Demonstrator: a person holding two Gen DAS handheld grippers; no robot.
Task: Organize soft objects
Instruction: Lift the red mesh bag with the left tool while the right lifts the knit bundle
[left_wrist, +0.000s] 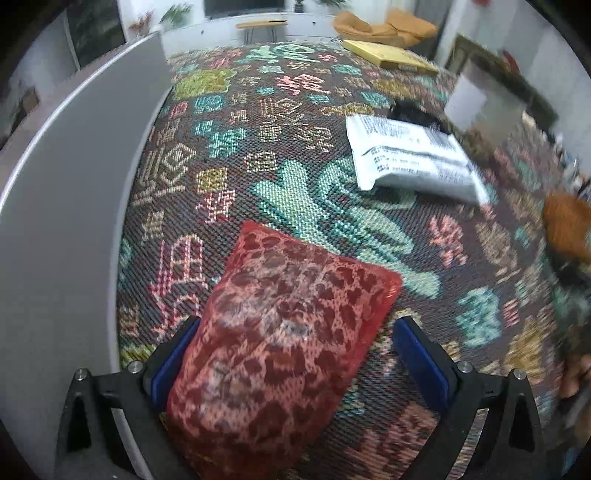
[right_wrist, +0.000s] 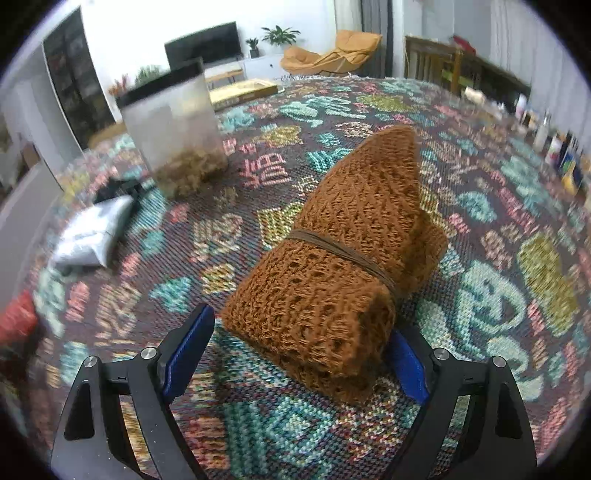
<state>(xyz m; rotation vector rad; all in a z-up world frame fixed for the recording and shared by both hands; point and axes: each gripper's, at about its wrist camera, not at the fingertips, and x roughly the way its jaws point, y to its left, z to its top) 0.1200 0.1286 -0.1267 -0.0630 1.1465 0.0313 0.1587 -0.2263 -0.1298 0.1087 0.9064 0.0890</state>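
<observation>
A red pouch with a dark leopard-like pattern (left_wrist: 288, 332) lies on the woven patterned cloth (left_wrist: 280, 155), reaching in between the fingers of my left gripper (left_wrist: 297, 325). The jaws stand wide; the left pad is against the pouch's edge, while a gap shows at the right pad. A brown knitted roll bound with a band (right_wrist: 343, 258) lies on the cloth between the fingers of my right gripper (right_wrist: 303, 325). The roll leans on the right pad, and the left pad stands clear of it. The roll also shows blurred in the left wrist view (left_wrist: 565, 229).
A white printed packet (left_wrist: 410, 155) (right_wrist: 92, 232) lies mid-table. A frosted container with a black rim (right_wrist: 173, 125) stands beyond it. A grey panel (left_wrist: 74, 184) borders the left side. A flat yellow box (left_wrist: 388, 55) lies at the far edge; several bottles (right_wrist: 554, 147) line the right.
</observation>
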